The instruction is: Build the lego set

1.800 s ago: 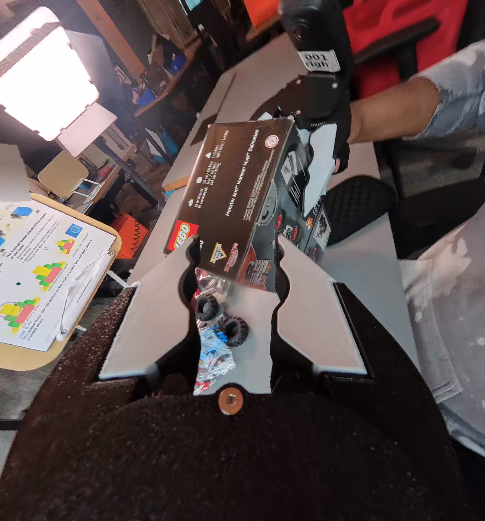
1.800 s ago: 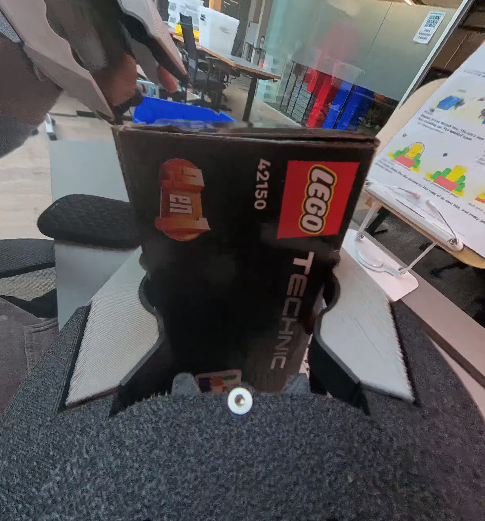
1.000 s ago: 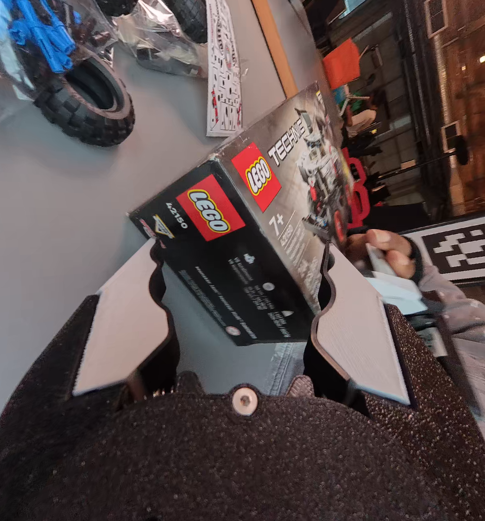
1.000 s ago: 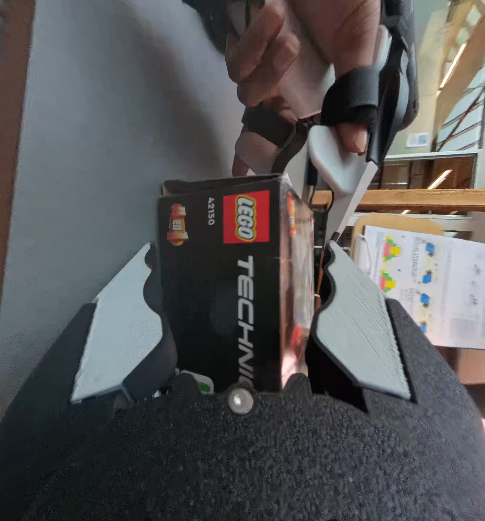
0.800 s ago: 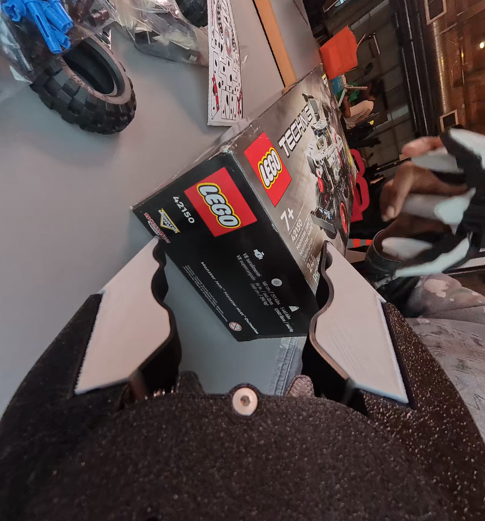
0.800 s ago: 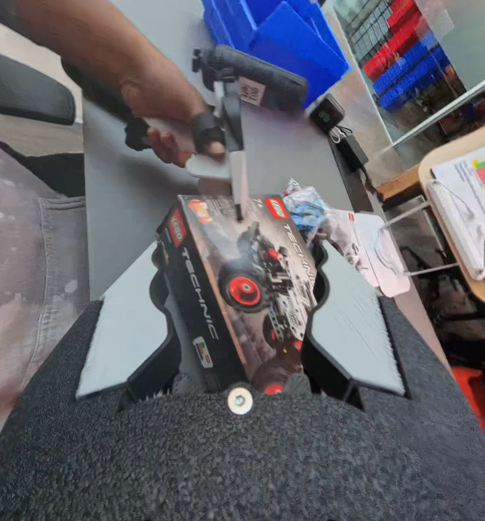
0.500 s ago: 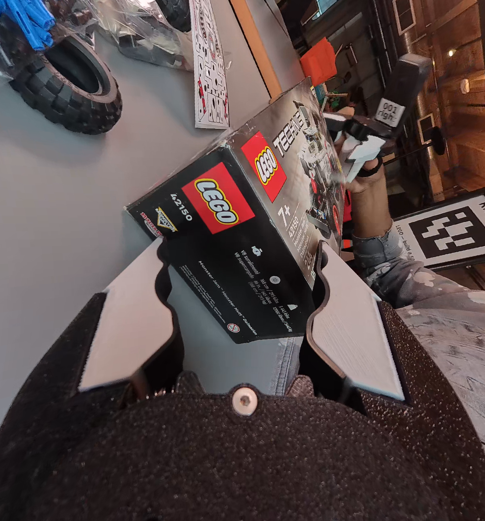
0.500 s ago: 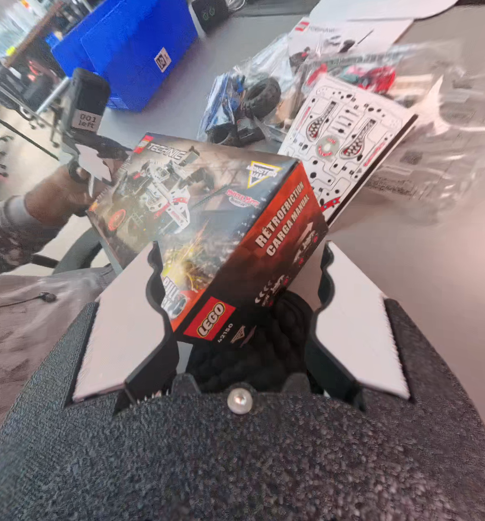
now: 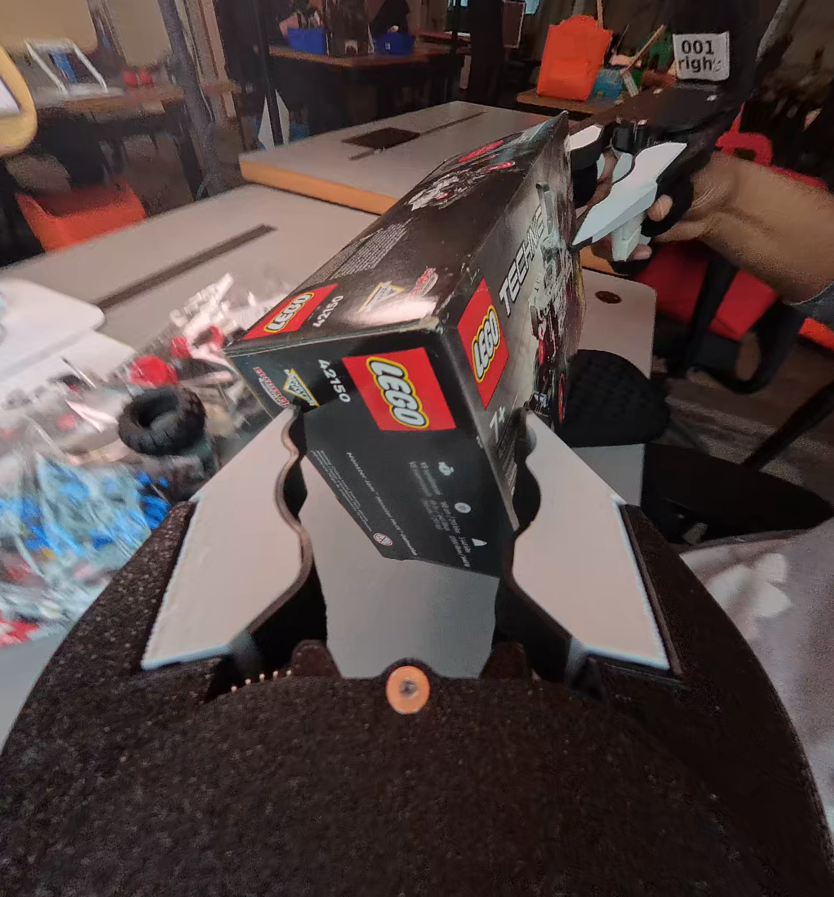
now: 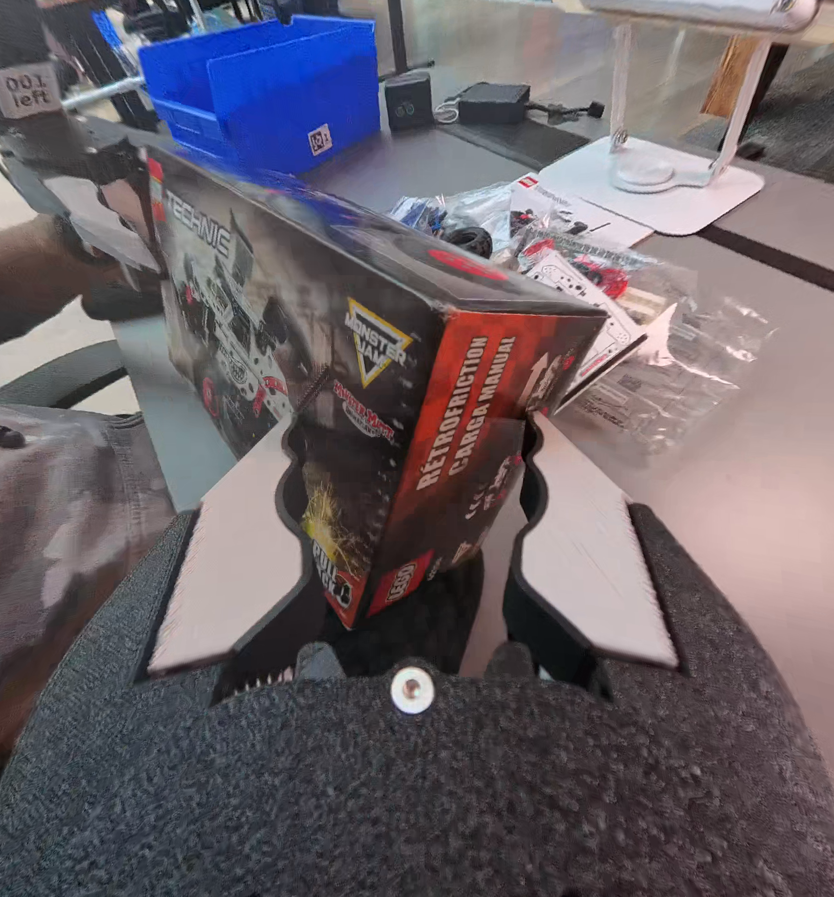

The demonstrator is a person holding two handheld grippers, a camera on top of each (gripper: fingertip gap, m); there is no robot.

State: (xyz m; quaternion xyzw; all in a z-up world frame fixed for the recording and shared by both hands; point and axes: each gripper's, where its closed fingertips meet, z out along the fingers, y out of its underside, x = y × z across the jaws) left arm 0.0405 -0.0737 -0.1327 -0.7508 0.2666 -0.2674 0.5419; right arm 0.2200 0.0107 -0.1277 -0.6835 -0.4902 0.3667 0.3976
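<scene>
A black lego set box (image 9: 405, 272) with red logos hangs in the air over the near edge of the grey table (image 10: 745, 485). My left gripper (image 9: 405, 422) is shut on one end of it. My right gripper (image 10: 408, 427) is shut on the other end, the orange-red one. The box (image 10: 308, 315) lies roughly level. The right gripper also shows at the box's far end in the left wrist view (image 9: 628, 194), and the left gripper at the far end in the right wrist view (image 10: 104, 218). Clear bags of parts (image 9: 65, 485) with a black tyre (image 9: 163, 422) lie on the table.
More clear bags (image 10: 648, 388), a white sticker sheet (image 10: 585, 301) and an instruction booklet (image 10: 575, 213) lie behind the box. A blue bin (image 10: 269, 97) and a white stand base (image 10: 657, 189) stand at the back. A black chair armrest (image 9: 609, 398) is below the box.
The box was tipped up on end over the table, then swung round. Now both grippers hold it roughly level at the table's near edge, and both views have turned upright.
</scene>
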